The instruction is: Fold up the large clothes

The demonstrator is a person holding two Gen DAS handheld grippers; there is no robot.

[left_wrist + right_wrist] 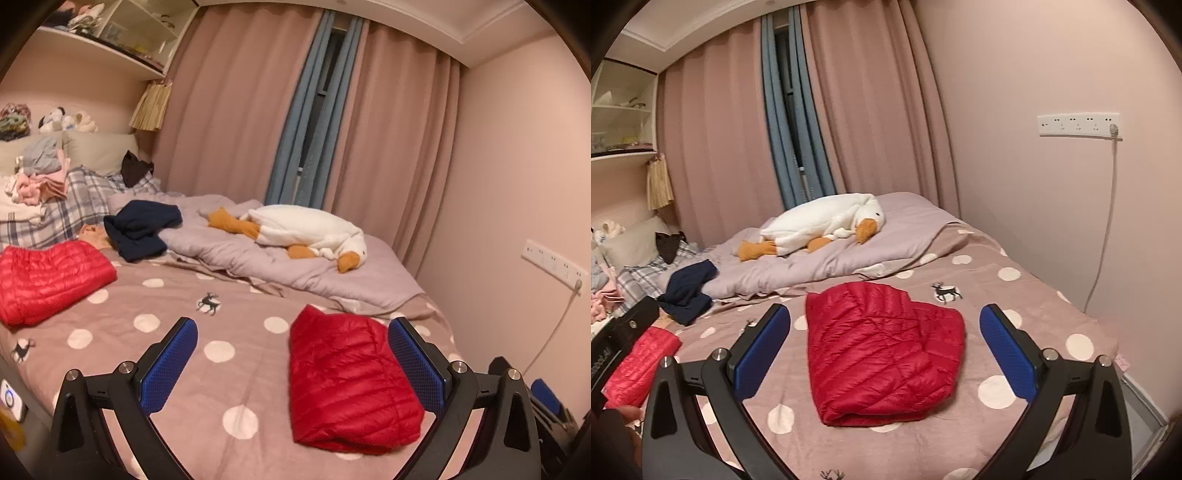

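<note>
A folded red quilted down jacket point(882, 354) lies on the pink polka-dot bedsheet point(1004, 295); it also shows in the left wrist view point(351, 384). My right gripper point(884, 334) is open and empty, held above the bed with the jacket between its blue pads. My left gripper point(291, 343) is open and empty, the jacket under its right finger. A second folded red down garment point(48, 280) lies at the left of the bed, also in the right wrist view point(639, 369).
A white plush goose point(306, 232) lies on a rumpled lilac duvet point(295, 269) at the back. A navy garment point(140, 229) and a pile of clothes point(37, 177) sit near the pillows. Curtains stand behind; a wall with a socket strip point(1078, 125) and cord runs along the right.
</note>
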